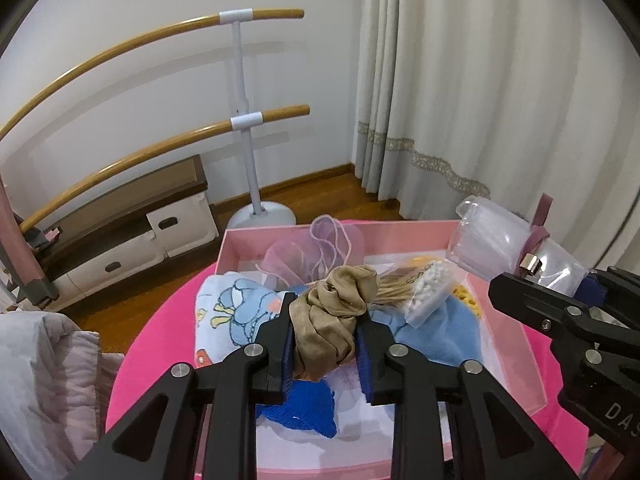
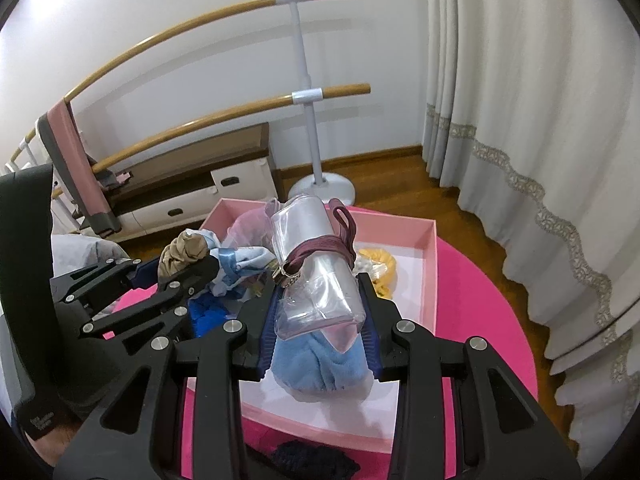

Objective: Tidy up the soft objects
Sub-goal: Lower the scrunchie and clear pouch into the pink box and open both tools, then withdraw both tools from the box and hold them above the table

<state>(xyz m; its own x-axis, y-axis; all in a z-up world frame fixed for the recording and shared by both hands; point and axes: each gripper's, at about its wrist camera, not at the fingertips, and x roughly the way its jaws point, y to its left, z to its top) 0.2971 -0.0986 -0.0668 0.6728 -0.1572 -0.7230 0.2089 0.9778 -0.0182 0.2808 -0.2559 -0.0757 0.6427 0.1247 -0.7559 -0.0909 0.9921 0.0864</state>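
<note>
My left gripper [image 1: 325,344] is shut on a tan bundled stocking [image 1: 332,312] and holds it above the pink box [image 1: 404,229]; it also shows in the right wrist view [image 2: 186,254]. My right gripper [image 2: 320,320] is shut on a clear plastic roll [image 2: 316,264] bound with a maroon elastic band [image 2: 320,254], held over the box; the roll shows in the left wrist view [image 1: 508,244]. In the box lie a light blue cloth [image 2: 320,364], a cartoon-print cloth [image 1: 232,316], a dark blue cloth [image 1: 304,408], a lilac organza pouch [image 1: 316,252], a bag of cotton swabs [image 1: 420,288] and a yellow item [image 2: 378,266].
The box sits on a round pink table [image 2: 476,300]. A dark knitted item [image 2: 312,462] lies on the table in front of the box. Behind stand a ballet barre [image 1: 244,120], a low cabinet [image 1: 132,224] and white curtains [image 1: 480,100]. A grey quilt [image 1: 44,380] is at left.
</note>
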